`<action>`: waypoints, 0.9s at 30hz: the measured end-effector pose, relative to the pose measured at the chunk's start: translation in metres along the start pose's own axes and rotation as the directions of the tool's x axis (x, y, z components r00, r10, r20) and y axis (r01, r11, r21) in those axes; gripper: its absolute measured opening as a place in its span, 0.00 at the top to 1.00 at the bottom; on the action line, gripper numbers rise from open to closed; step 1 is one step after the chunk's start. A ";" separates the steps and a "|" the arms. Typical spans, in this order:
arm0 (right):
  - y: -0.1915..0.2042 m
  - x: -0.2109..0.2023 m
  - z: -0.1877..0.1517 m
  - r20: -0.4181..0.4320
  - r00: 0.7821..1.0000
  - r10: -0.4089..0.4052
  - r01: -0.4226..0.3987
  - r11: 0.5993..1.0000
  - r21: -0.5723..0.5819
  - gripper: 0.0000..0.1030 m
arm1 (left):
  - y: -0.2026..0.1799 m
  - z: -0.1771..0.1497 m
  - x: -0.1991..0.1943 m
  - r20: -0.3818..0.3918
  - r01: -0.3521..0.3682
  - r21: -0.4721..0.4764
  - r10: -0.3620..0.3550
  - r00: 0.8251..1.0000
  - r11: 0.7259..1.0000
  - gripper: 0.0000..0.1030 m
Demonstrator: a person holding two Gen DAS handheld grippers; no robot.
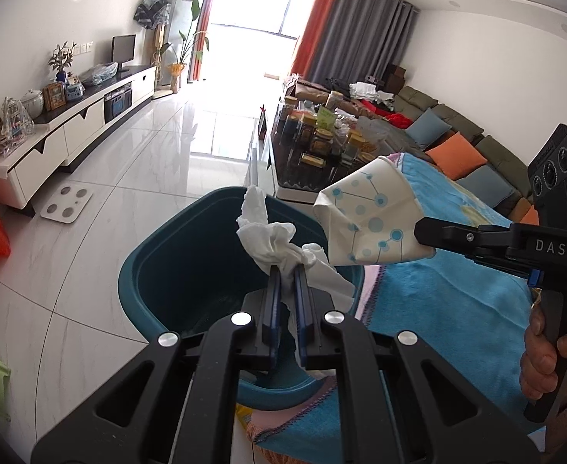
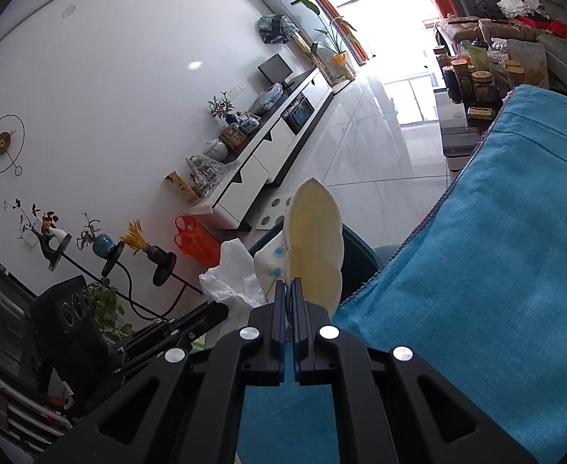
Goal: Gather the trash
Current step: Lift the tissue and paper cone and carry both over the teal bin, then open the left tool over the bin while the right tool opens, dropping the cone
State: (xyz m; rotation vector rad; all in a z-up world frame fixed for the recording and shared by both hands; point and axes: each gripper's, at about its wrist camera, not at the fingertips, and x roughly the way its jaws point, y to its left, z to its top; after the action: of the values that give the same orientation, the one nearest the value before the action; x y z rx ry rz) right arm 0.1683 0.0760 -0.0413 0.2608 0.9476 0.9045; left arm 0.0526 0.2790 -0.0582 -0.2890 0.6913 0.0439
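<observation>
My left gripper (image 1: 287, 270) is shut on a crumpled white tissue (image 1: 272, 236), which hangs over the open mouth of a dark teal bin (image 1: 148, 270). My right gripper (image 1: 419, 228) comes in from the right, held by a person's hand (image 1: 542, 348), and is shut on a crushed white paper cup with blue dots (image 1: 372, 220) at the bin's right rim. In the right wrist view the right gripper (image 2: 288, 284) clamps the flattened paper cup (image 2: 314, 239); the tissue (image 2: 233, 274) and the left gripper's arm (image 2: 175, 332) lie to its left, with the bin (image 2: 357, 255) behind the cup.
A blue cloth (image 1: 457, 297) covers the surface beside the bin. A dark coffee table (image 1: 306, 162) crowded with jars stands beyond, a sofa (image 1: 457, 131) on the right, a white TV cabinet (image 1: 70, 127) on the left. A white scale (image 1: 67, 205) lies on the tiled floor.
</observation>
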 end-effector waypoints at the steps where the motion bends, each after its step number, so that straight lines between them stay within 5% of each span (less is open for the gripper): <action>1: 0.001 0.004 0.000 -0.009 1.000 -0.005 0.005 1.000 -0.004 0.98 | 0.000 0.000 0.003 -0.007 -0.007 -0.003 0.007 1.000 1.000 0.92; 12: 0.013 0.040 0.006 -0.070 0.995 -0.073 0.071 0.997 -0.028 0.95 | 0.012 -0.001 0.041 -0.074 -0.052 -0.040 0.049 0.996 0.998 0.90; 18: 0.006 0.038 0.005 -0.061 0.995 -0.084 0.084 0.996 -0.007 0.92 | 0.017 -0.001 0.058 -0.095 -0.074 -0.077 0.067 0.993 0.994 0.80; 27: 0.003 -0.004 -0.007 0.005 0.999 -0.049 0.049 0.999 -0.002 0.80 | -0.009 -0.002 0.019 0.019 -0.043 -0.016 0.043 0.999 0.999 0.61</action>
State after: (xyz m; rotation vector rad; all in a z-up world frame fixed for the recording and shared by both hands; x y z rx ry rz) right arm 0.1602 0.0737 -0.0413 0.2371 0.9450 0.8595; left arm 0.0668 0.2690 -0.0694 -0.2885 0.6779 0.0934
